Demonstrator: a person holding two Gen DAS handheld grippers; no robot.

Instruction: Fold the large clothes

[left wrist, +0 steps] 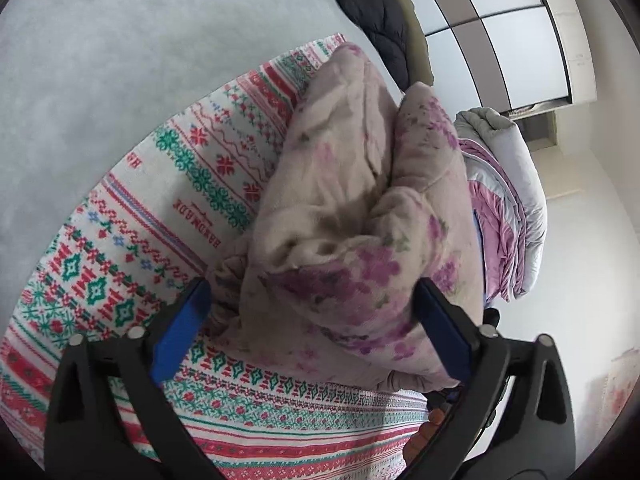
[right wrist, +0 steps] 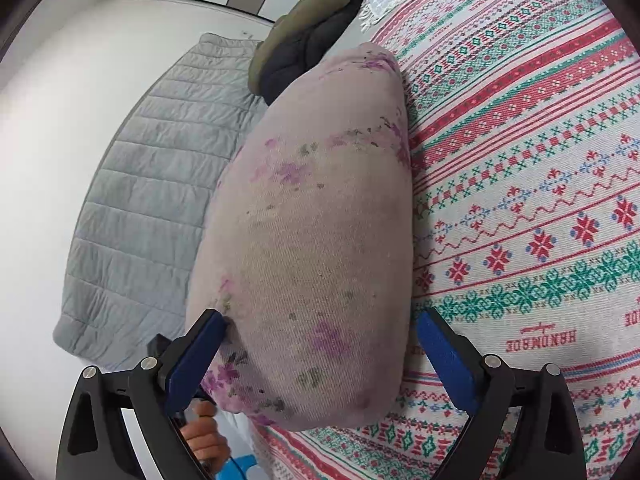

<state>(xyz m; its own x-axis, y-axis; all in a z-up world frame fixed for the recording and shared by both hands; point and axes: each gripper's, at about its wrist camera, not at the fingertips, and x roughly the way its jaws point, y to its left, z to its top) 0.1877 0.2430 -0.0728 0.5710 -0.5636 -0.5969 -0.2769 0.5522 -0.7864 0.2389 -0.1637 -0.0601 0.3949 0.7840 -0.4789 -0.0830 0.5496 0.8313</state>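
A bulky beige padded garment with purple flowers (left wrist: 340,208) lies bundled on a red, green and white patterned cloth (left wrist: 132,240). My left gripper (left wrist: 312,312) is open, its blue pads on either side of the bundle's near end. In the right wrist view the same garment (right wrist: 320,240) lies as a thick folded roll on the patterned cloth (right wrist: 540,184). My right gripper (right wrist: 322,344) is open and straddles the roll's near end; its left pad touches the fabric.
A dark quilted jacket with olive lining (left wrist: 380,28) lies beyond the bundle and shows too in the right wrist view (right wrist: 308,40). A grey and pink folded garment (left wrist: 504,208) lies to the right. A grey quilted piece (right wrist: 152,200) lies left of the roll. Grey surface (left wrist: 120,60).
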